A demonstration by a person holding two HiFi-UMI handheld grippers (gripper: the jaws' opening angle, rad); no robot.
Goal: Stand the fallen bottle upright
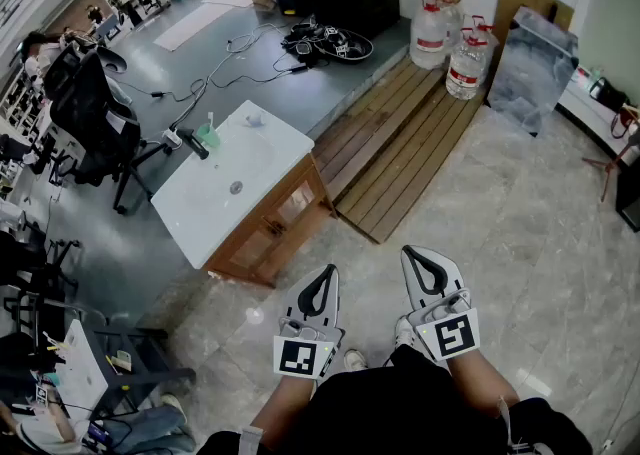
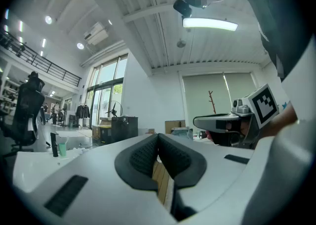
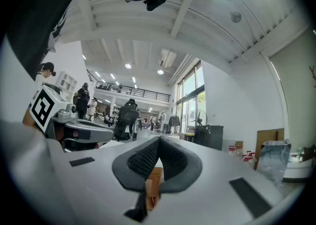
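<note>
A wooden cabinet with a white top [image 1: 215, 213] stands ahead and to the left in the head view. On its far end are a green cup [image 1: 207, 133], a slim dark item [image 1: 195, 146] and a small pale object [image 1: 252, 120]; I cannot tell which is the bottle. My left gripper [image 1: 330, 269] and right gripper [image 1: 408, 252] are held side by side close to my body, well short of the cabinet. Both are shut with nothing between the pads. The left gripper view shows the cup [image 2: 62, 147] and dark item [image 2: 54, 145] far off at the left.
A wooden slatted platform [image 1: 400, 143] lies beyond the cabinet, with large water jugs [image 1: 450, 48] and a clear plastic bin [image 1: 530, 68] behind it. A black office chair [image 1: 95, 108] stands left of the cabinet. Cables [image 1: 240, 63] trail on the grey floor.
</note>
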